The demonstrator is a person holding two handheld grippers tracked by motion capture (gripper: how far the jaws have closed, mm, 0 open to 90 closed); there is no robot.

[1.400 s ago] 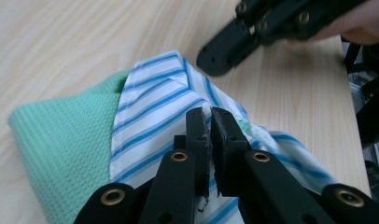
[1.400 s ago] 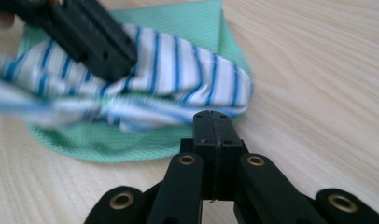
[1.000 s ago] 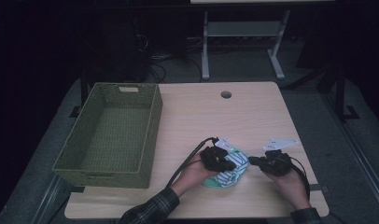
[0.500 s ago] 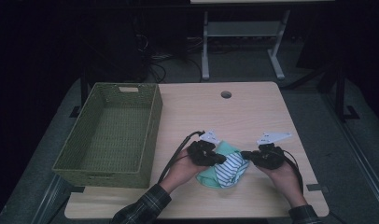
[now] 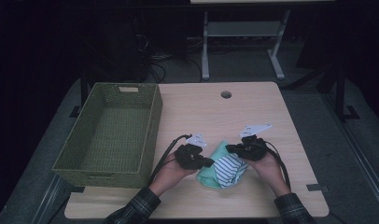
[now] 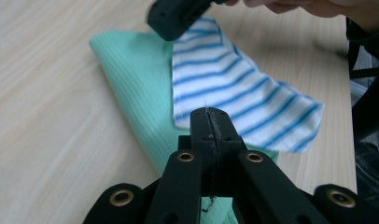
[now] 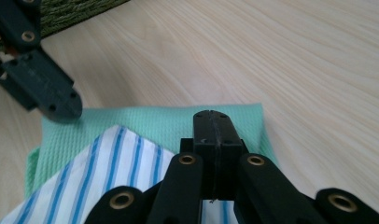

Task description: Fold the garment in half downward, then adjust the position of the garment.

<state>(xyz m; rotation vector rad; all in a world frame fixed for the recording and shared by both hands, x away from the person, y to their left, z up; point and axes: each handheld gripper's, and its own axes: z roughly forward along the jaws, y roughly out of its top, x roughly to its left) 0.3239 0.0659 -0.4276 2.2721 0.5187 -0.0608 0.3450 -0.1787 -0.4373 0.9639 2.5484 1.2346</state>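
A mint-green cloth [image 5: 210, 173] lies near the table's front edge with a blue-and-white striped flap [image 5: 229, 169] folded over it. My left gripper [image 5: 208, 162] has just closed its jaws. In the left gripper view they meet tightly [image 6: 210, 114] above the cloth [image 6: 131, 79], with no fabric visible between them. The tip rests at the cloth's left edge. My right gripper [image 5: 230, 149] is shut at the cloth's far edge. In the right gripper view the striped flap [image 7: 108, 172] runs under its jaws [image 7: 214, 116]. The left gripper view shows the flap's corner [image 6: 211, 51] rising to the right gripper's tip [image 6: 171, 28].
A woven green basket [image 5: 150, 135] stands empty at the table's left, close to my left hand. The wooden table [image 5: 215, 116] has a round cable hole [image 5: 226, 94] at the back. Metal stand legs [image 5: 206, 51] and dark floor lie beyond.
Both grippers have shifted to the left. The right one now sits over the cloth's far edge, and the left one has drawn back to the cloth's left side.
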